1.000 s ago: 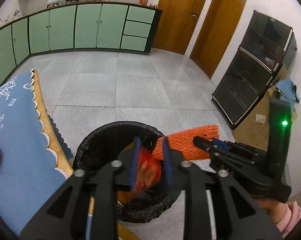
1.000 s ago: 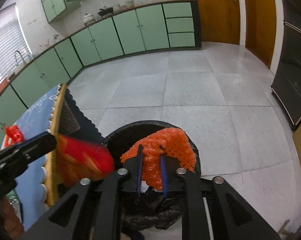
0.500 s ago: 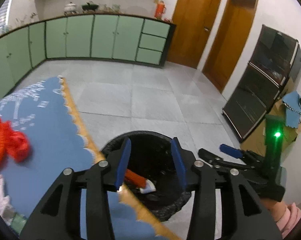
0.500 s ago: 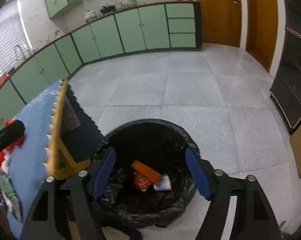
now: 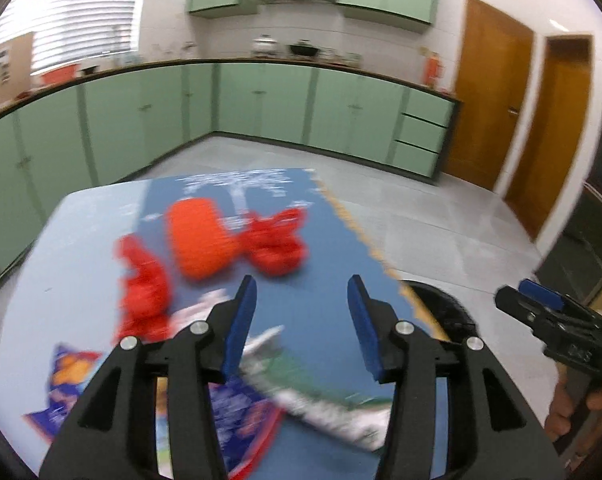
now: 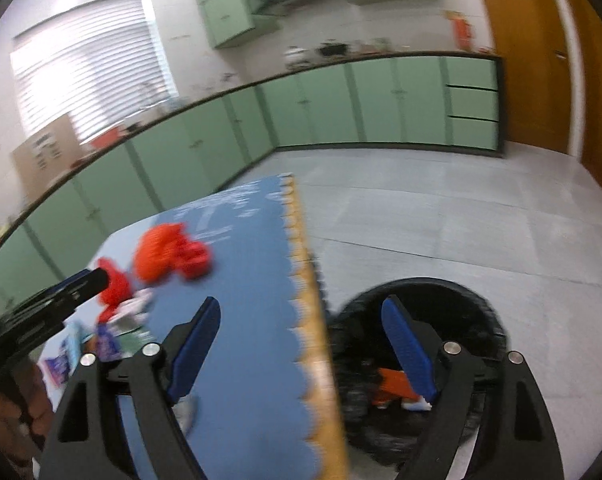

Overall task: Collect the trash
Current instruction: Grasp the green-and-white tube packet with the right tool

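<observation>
Above the blue tablecloth (image 5: 325, 280) we hold the left gripper (image 5: 303, 324) wide open and empty over red trash (image 5: 275, 240), while our right gripper (image 6: 301, 354), fingers wide, straddles the bin (image 6: 477, 304).

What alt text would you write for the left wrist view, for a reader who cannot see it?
The open, empty left tongs hang over a table with a blue cloth strewn with trash: orange foam netting, red net bags and blurred snack wrappers. At right, the right tongs and the rim of a black-lined bin; green kitchen cabinets behind.
</observation>
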`<state>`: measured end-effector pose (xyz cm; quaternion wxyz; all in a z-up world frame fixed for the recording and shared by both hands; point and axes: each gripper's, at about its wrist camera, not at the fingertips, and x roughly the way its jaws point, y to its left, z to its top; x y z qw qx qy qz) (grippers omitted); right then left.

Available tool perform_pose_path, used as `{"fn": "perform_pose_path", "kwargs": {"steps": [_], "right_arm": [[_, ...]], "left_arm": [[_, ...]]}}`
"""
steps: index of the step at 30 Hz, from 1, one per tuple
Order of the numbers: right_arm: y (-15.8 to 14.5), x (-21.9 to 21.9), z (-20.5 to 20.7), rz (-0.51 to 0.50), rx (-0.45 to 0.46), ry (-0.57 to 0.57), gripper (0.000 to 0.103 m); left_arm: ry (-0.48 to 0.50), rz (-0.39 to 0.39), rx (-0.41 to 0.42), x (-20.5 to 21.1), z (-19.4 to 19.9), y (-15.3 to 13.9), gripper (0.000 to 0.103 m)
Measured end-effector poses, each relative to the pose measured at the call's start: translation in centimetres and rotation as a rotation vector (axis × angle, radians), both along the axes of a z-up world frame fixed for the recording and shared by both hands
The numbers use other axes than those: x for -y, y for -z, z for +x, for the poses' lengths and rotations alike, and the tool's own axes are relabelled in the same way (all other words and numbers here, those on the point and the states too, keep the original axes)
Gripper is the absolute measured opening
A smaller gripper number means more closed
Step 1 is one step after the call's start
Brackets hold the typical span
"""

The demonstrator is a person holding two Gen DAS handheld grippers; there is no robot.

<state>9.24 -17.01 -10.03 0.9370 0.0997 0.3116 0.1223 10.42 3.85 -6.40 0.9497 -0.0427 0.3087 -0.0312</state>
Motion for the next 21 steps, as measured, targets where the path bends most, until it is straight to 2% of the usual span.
{"fn": "perform_pose_path", "kwargs": {"steps": [6,10,17,21], "right_arm": [[1.3,-5.7,-1.4,-0.007,0.001,-0.165,0.082],[2.8,-8.3,-2.3,-0.018,-0.003,-0.244,0.082],[5.5,-10.8,-2.8,-0.1,-0.008,-0.289,0.083],[6.2,-11.0,-2.1,-0.089,-0.021,-0.286,0.083]], "left_arm": [[-0.125,0.012,0.001,-4.2,-3.1,0.3,0.046],[-0.167,0.023,0.01,-4.9,-4.8,0.9,0.046],[-0.201,0.015,0.006,-5.4,-6.5,2.2,0.046],[-0.208,0.016,0.003,-5.5,-6.9,2.6,0.046]]}}
